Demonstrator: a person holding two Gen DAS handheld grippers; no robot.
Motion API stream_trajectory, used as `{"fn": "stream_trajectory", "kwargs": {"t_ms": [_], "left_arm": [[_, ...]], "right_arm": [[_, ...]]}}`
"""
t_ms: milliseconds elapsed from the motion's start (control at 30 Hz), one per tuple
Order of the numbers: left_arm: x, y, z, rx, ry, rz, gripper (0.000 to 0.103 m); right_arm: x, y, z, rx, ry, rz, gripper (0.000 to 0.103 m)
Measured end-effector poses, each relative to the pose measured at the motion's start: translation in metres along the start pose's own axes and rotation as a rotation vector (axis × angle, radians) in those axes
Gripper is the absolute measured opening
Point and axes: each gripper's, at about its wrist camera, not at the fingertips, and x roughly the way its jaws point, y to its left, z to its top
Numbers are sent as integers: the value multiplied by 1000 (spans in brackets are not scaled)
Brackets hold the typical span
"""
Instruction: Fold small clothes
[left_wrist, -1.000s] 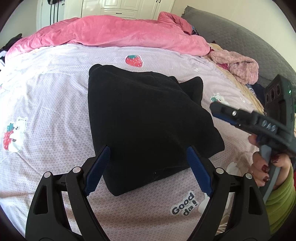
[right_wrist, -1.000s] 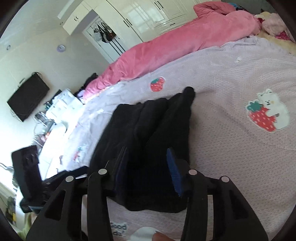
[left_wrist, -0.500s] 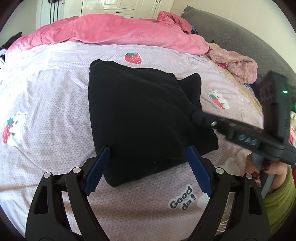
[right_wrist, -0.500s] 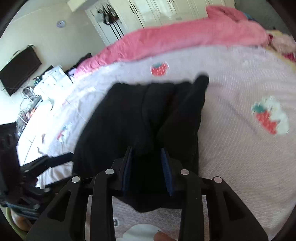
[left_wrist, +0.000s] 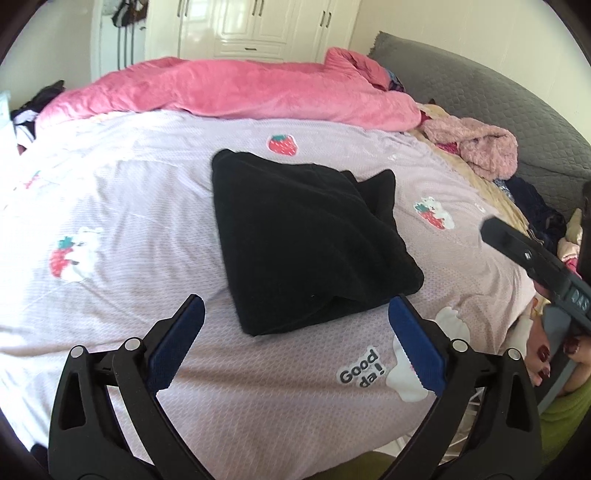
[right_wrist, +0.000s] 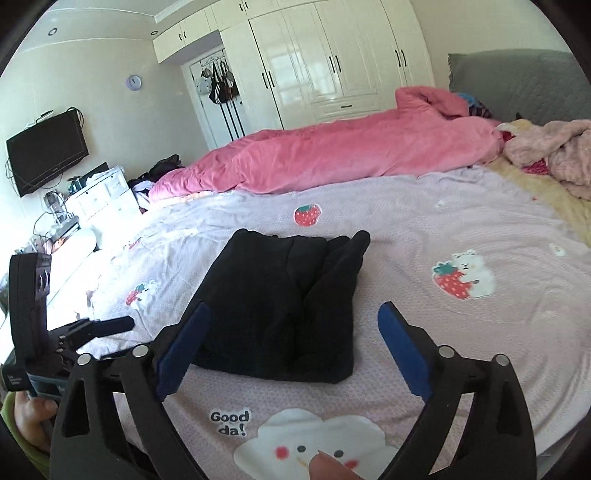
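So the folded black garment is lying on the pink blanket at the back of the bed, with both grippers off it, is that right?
Not quite. The folded black garment lies on the lilac bedspread printed with strawberries, well in front of the pink blanket; the right wrist view shows it. Both the left gripper and the right gripper are indeed off it, jaws opening.
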Motion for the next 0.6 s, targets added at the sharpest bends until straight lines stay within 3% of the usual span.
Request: {"fn": "stream_trajectory", "kwargs": {"t_ms": [267, 600], "left_arm": [[-25, 8, -17, -30, -30, 45, 94], [-26, 14, -47, -53, -15, 99, 94]], "right_arm": [[-16, 14, -27, -28, -12, -57, 98], [-8, 25, -70, -21, 63, -171, 98]]}}
